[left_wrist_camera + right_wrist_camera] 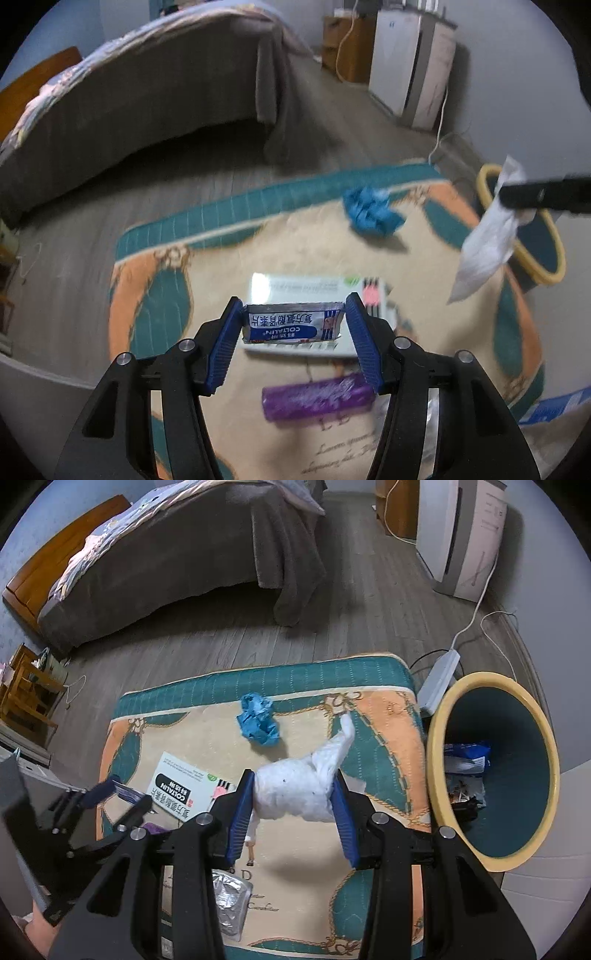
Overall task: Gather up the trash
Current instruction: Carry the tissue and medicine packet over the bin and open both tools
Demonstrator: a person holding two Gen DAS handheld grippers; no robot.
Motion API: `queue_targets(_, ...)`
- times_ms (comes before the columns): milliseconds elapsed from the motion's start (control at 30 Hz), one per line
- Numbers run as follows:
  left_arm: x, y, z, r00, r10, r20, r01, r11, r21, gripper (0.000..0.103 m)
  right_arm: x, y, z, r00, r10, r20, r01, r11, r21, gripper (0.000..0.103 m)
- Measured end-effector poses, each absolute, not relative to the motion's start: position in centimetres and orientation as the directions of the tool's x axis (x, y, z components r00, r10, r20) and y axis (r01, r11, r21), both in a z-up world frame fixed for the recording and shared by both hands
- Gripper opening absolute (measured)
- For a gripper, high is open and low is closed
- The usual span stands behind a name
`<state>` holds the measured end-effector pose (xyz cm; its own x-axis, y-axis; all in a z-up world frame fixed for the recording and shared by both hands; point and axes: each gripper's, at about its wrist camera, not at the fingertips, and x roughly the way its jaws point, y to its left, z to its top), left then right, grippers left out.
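Observation:
In the left wrist view my left gripper [293, 325] is shut on a small blue-and-white medicine sachet [291, 326], held just above a white medicine box [295, 284] on the patterned mat [229, 258]. My right gripper [293, 801] is shut on a wad of white tissue [295, 794], lifted over the mat beside the yellow-rimmed teal bin [439, 720]. That bin holds several wrappers. A crumpled blue piece [258, 723] lies at the mat's far side. A purple wrapper [317, 400] and a foil blister [231, 901] lie near me.
A bed with a grey cover [184, 554] stands at the far left, and a white appliance [461, 535] at the far right. A white power strip [439, 679] and its cables lie on the wooden floor behind the bin. Wooden furniture [26, 690] stands at the left.

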<state>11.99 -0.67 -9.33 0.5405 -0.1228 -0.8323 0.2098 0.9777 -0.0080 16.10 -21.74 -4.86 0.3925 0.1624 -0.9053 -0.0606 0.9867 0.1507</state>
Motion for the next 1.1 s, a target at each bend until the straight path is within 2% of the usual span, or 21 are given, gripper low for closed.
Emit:
queue_targets(667,12.4,-7.2,-8.0,0.545,-0.228,-0.806,0.303,0.951,-0.064,0.059,16.9,-29.8,-5.1,0.438,0.107,-0.893,0.018,0.992,0.128,0.041)
queue_targets(967,12.9,-13.5,-7.3,0.542,-0.291,-0.788,0.387,0.919,-0.073,0.059,17.5,-36.3,-6.0,0.451,0.044,-0.891,0.103,0.990,0.101,0.041)
queue_targets(1100,13.3,-17.3,-7.1,0.530,-0.333,-0.780,0.445,0.892,-0.079,0.059,17.7,-39.7,-5.8,0.467,0.048,-0.883,0.164,0.977,0.139,0.041)
